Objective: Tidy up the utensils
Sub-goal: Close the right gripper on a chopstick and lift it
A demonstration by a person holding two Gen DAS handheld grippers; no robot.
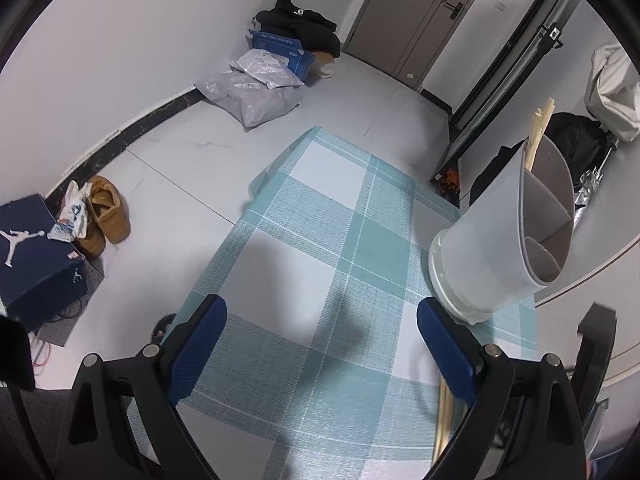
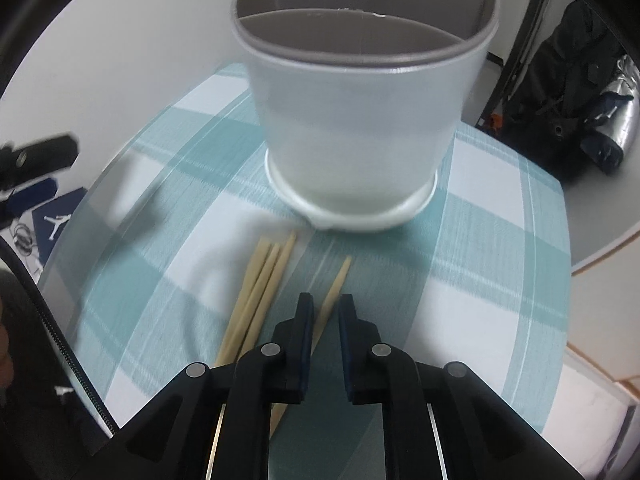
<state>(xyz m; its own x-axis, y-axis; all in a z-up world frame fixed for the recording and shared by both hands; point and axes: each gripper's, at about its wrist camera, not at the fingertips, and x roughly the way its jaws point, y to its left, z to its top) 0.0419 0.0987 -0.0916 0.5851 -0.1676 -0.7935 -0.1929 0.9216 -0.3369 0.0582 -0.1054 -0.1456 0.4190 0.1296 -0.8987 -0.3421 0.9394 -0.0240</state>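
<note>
Right gripper (image 2: 325,312), lower centre of the right wrist view: black jaws with blue pads drawn nearly together around a single wooden chopstick (image 2: 334,294), whose tip runs up and to the right out of the narrow gap; the picture is blurred and whether the pads actually press the stick cannot be told. Three more chopsticks (image 2: 260,288) lie bunched together just left of it on the teal and white checked tablecloth (image 2: 480,240), their tips pointing toward the holder. Utensil holder (image 2: 352,128), upper centre of the same view: pale plastic tub on a wider white foot, upright on the cloth, its grey interior split by dividers into compartments; the compartments seen here hold nothing visible. Left gripper (image 1: 322,320), bottom of the left wrist view: blue pads set wide apart over bare cloth, nothing between them. In that view the holder stands at the right edge with pale sticks (image 1: 540,132) rising from its far compartment, and chopstick ends show at lower right beside the right-hand pad. Surroundings in the left wrist view: navy shoe box (image 1: 36,256) and tan shoes (image 1: 106,212) at the left on the floor, grey bags (image 1: 252,96) and a blue carton (image 1: 280,48) by the wall at upper centre, a door (image 1: 416,16) at the top
</note>
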